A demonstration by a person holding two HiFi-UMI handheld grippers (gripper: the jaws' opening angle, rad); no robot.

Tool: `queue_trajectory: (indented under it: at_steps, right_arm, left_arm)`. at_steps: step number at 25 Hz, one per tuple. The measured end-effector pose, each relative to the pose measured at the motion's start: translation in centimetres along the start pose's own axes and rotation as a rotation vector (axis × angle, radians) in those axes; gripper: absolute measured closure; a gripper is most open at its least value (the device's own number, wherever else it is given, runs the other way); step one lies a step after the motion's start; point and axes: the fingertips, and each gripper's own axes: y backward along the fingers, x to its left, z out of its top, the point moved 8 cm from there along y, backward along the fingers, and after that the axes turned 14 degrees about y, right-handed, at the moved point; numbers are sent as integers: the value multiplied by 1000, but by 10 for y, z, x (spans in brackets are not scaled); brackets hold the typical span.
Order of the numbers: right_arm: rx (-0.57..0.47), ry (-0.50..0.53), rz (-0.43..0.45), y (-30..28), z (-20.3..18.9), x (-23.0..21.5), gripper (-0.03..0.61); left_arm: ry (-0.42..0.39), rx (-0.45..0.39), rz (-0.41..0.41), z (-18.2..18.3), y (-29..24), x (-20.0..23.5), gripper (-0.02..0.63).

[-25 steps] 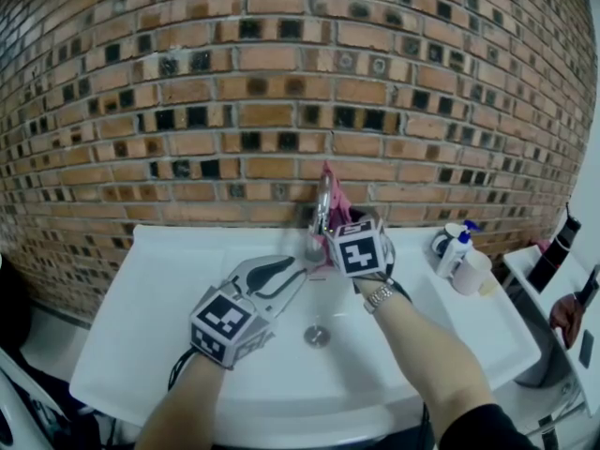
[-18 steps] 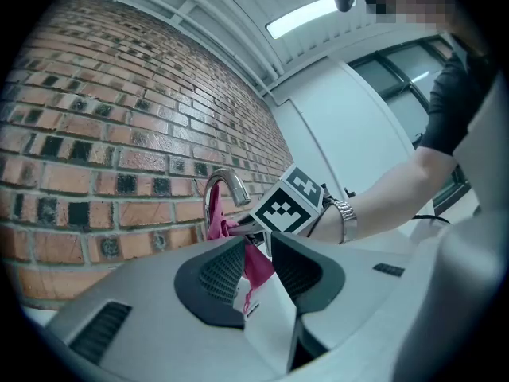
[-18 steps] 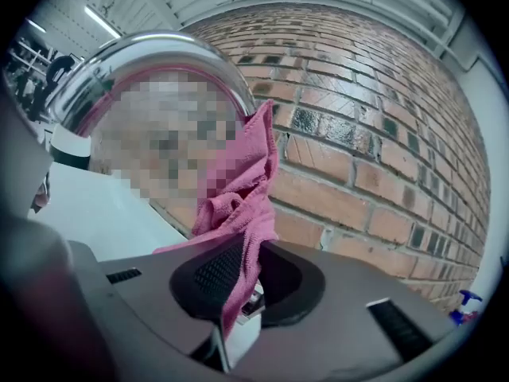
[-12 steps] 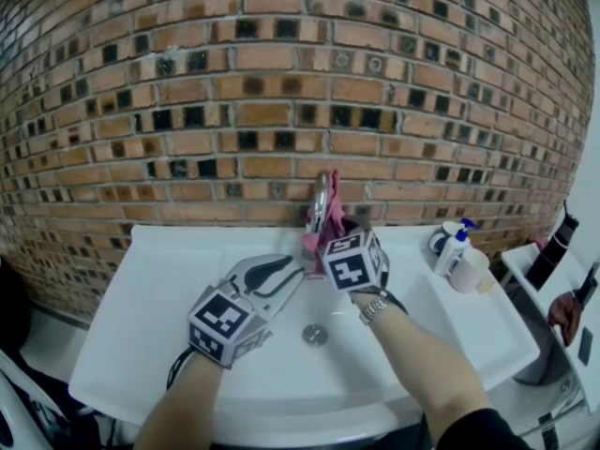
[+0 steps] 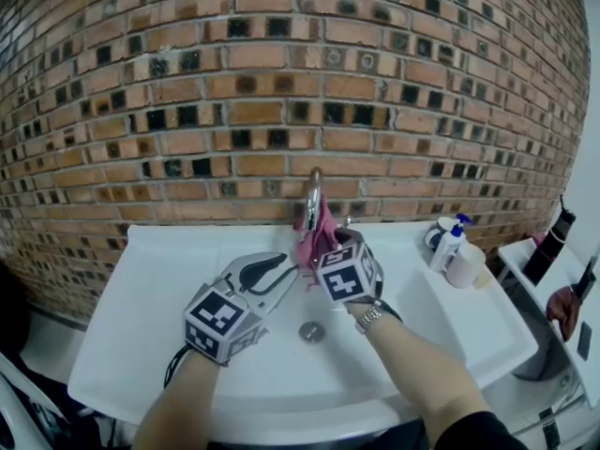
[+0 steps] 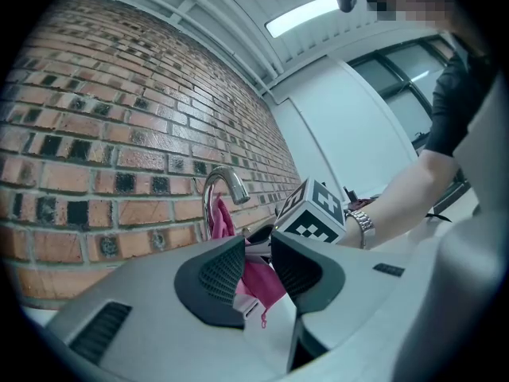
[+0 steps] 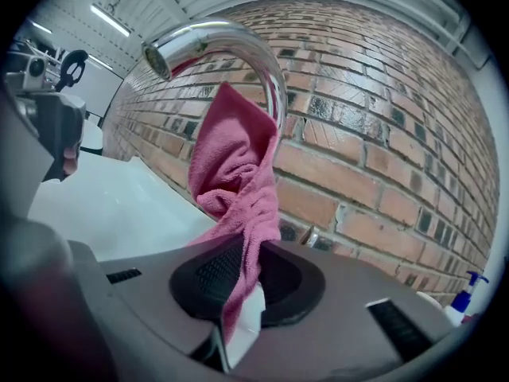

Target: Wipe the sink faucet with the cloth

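Note:
A chrome faucet (image 5: 312, 195) curves up from the back of the white sink (image 5: 169, 279) against the brick wall. A pink cloth (image 5: 314, 237) hangs against the faucet's neck, and my right gripper (image 5: 323, 251) is shut on its lower end. In the right gripper view the cloth (image 7: 235, 165) runs from the pads up behind the spout (image 7: 231, 38). My left gripper (image 5: 286, 272) hovers level over the basin just left of the cloth, its jaws a little apart with nothing gripped. In the left gripper view the faucet (image 6: 223, 183) and cloth (image 6: 221, 217) show beyond the gap.
The drain (image 5: 311, 331) lies in the basin below both grippers. A pump bottle (image 5: 450, 242) and a cup (image 5: 466, 268) stand on the sink's right rim. A side shelf (image 5: 525, 261) with dark items sits further right.
My right gripper has come down and slightly left with the cloth, dragging it from the top of the faucet's curve down along the neck. The left gripper has stayed put.

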Motion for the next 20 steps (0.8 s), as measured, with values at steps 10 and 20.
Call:
queue_trajectory:
  at_steps: [10,20]
  right_arm:
    - [47,8,50,-1,-25,15,531]
    - [98,20,62,2,-47,13,531]
  left_arm:
    - [-7,6,2,-3,-1,0,499]
    - [-14,9,-3,-1,-1,-1,499]
